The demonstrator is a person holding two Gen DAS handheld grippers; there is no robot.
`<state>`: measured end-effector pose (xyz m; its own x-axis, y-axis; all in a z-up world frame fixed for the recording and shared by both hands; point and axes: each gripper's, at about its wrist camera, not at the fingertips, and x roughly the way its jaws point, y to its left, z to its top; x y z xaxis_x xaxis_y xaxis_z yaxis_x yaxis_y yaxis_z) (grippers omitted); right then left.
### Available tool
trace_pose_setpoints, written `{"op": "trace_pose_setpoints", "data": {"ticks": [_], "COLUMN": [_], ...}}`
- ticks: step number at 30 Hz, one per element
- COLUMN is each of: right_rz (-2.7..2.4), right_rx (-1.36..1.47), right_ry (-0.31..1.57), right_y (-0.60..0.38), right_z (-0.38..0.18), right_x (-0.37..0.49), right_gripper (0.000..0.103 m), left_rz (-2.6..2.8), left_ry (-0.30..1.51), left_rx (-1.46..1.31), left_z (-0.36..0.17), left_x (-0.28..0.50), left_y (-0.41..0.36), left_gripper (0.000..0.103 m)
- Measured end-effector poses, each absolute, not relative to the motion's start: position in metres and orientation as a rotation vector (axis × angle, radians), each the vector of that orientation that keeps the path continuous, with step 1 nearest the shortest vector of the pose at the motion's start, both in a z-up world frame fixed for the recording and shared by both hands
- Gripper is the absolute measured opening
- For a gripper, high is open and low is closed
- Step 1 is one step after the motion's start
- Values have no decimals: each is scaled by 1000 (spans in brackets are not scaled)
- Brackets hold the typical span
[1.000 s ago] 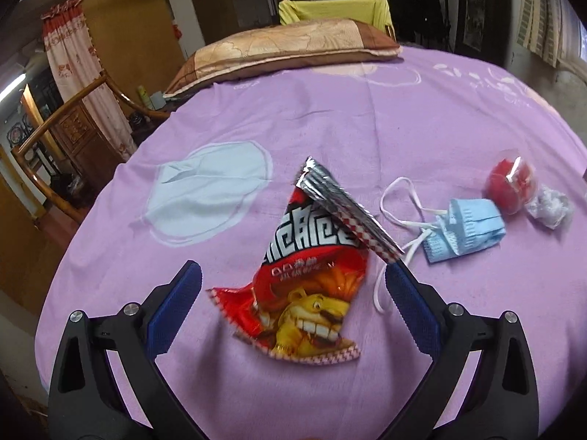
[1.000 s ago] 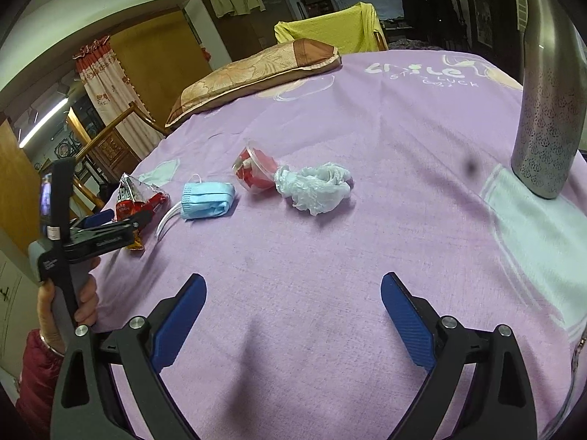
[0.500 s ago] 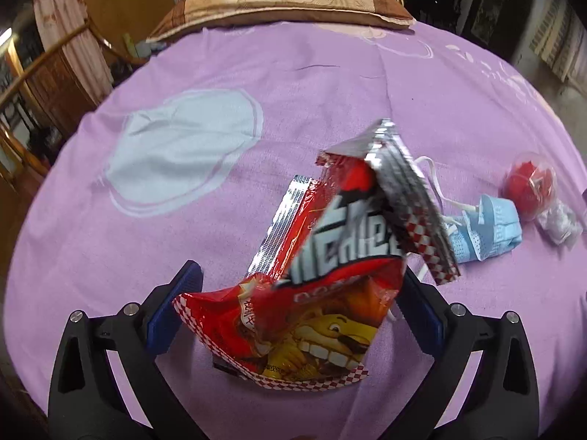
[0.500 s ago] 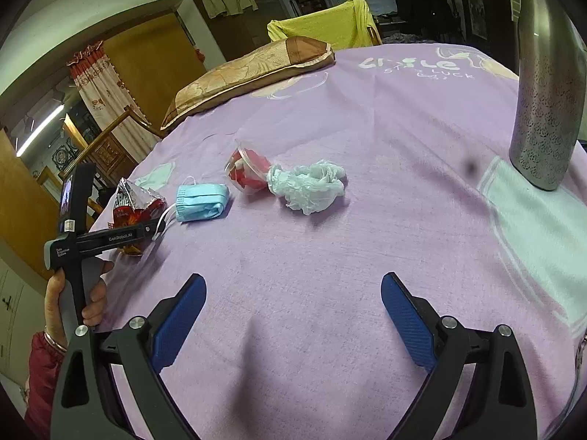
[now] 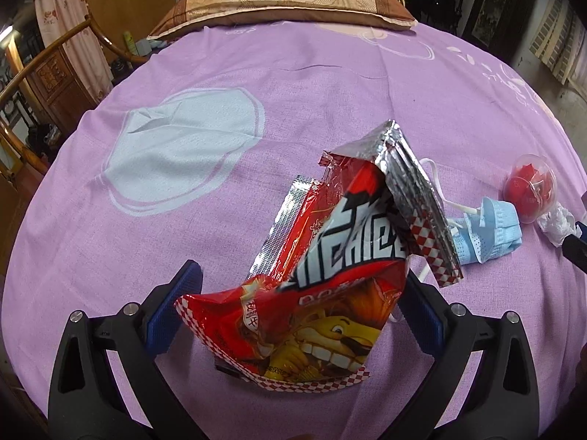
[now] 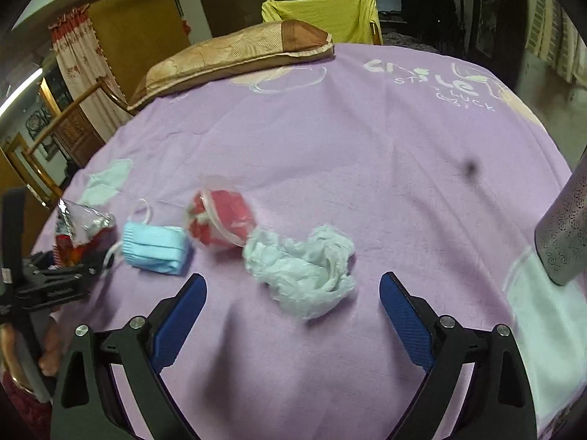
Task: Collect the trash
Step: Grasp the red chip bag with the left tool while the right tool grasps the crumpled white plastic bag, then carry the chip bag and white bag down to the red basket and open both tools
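Note:
A red snack bag (image 5: 330,293) with a silver inside stands crumpled between the pads of my left gripper (image 5: 301,282), which is open; the bag's lower corners touch or overlap both pads. To its right lie a blue face mask (image 5: 488,231), a clear cup with red contents (image 5: 530,189) and a crumpled white tissue (image 5: 555,222). In the right wrist view the tissue (image 6: 301,267) lies just ahead of my open right gripper (image 6: 293,293), between its fingers. The cup (image 6: 220,220), mask (image 6: 154,245) and bag (image 6: 79,234) run leftwards from it.
A purple cloth (image 5: 330,73) covers the round table. A brown pillow (image 5: 282,0) lies at the far edge. A perforated metal vessel (image 6: 565,227) stands at the right. A wooden chair (image 5: 36,84) is beyond the left edge. A hand holds the left gripper's handle (image 6: 22,293).
The left gripper moved forward around the snack bag, which reared up and crumpled between its fingers. The right gripper advanced to the tissue, now between its open fingers.

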<state>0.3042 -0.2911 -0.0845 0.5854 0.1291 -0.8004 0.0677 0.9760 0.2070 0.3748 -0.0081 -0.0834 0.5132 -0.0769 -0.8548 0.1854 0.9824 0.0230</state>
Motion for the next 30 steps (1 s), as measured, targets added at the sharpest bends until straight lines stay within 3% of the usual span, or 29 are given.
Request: {"op": "trace_pose_setpoints", "data": {"ticks": [9, 12, 15, 16, 17, 20, 24, 30], "right_rz": [63, 58, 73, 82, 94, 86, 65, 62], "right_rx": [269, 275, 270, 264, 262, 256, 262, 278], "right_ry": [905, 884, 900, 908, 916, 898, 889, 884], "right_y": [-302, -304, -301, -299, -297, -295, -297, -299], "right_z": [-87, -87, -91, -92, -93, -89, -85, -81], "right_x": [311, 312, 314, 315, 315, 311, 306, 301], "right_gripper": [92, 83, 61, 44, 36, 34, 34, 34], "left_rz": [-158, -158, -149, -143, -145, -199, -259, -320], "left_ry": [1020, 1020, 1016, 1002, 983, 948, 915, 826], "left_rx": [117, 117, 121, 123, 123, 118, 70, -4], "left_z": [-83, -83, -81, -79, -77, -72, -65, -52], "left_x": [375, 375, 374, 372, 371, 364, 360, 348], "left_y": [-8, -8, -8, -8, -8, -11, -7, 3], "left_gripper": [98, 98, 97, 96, 94, 76, 69, 69]}}
